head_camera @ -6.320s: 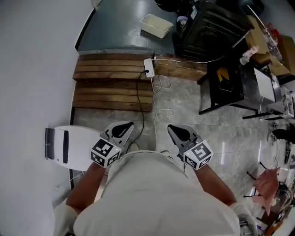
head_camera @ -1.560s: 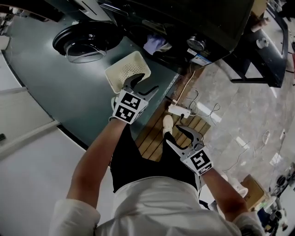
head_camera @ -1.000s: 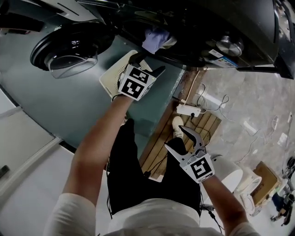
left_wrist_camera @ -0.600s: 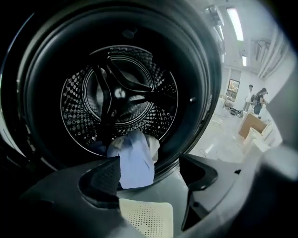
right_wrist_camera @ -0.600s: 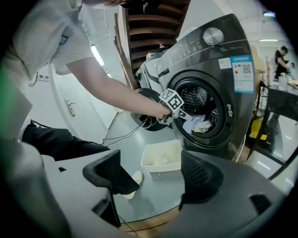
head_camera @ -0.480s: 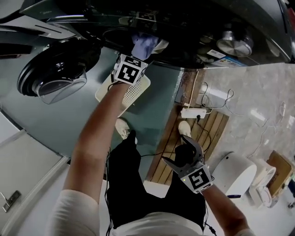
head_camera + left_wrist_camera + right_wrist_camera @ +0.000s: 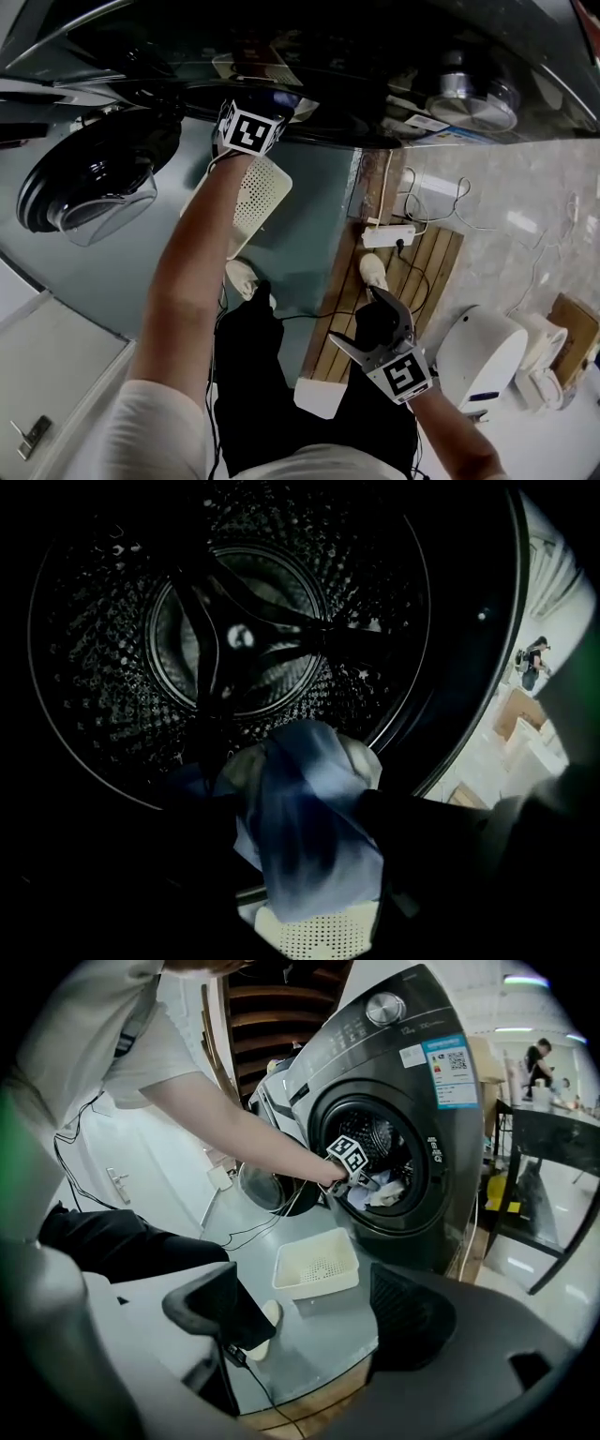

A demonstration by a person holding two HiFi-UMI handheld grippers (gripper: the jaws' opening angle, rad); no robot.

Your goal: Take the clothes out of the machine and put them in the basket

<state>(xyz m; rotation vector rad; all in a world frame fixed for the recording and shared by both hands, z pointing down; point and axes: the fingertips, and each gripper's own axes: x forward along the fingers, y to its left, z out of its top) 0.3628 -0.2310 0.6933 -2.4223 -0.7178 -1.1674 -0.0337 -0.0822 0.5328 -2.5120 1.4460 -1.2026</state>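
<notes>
The dark washing machine point(image 7: 403, 1101) stands with its round door point(image 7: 84, 183) swung open. Blue and pale clothes point(image 7: 309, 827) hang over the drum's lip, also seen in the right gripper view point(image 7: 380, 1192). My left gripper point(image 7: 258, 105) reaches into the drum mouth. Its jaws are opening, with the blue cloth between them and no pad seen pressing on it. The cream perforated basket point(image 7: 248, 202) sits on the floor right under the opening. My right gripper point(image 7: 361, 323) hangs low by my legs, well back from the machine. Its jaws are opening too, with nothing between them.
A white power strip point(image 7: 389, 236) and loose cables lie by a wooden slat board point(image 7: 412, 281). A white appliance point(image 7: 487, 356) stands right of the right gripper. My shoes point(image 7: 242, 277) are just behind the basket. A black table point(image 7: 553, 1147) stands beside the machine.
My left gripper has gone from above the basket into the drum mouth, up to the blue cloth. Both pairs of jaws have spread wider. The right gripper has sunk a little.
</notes>
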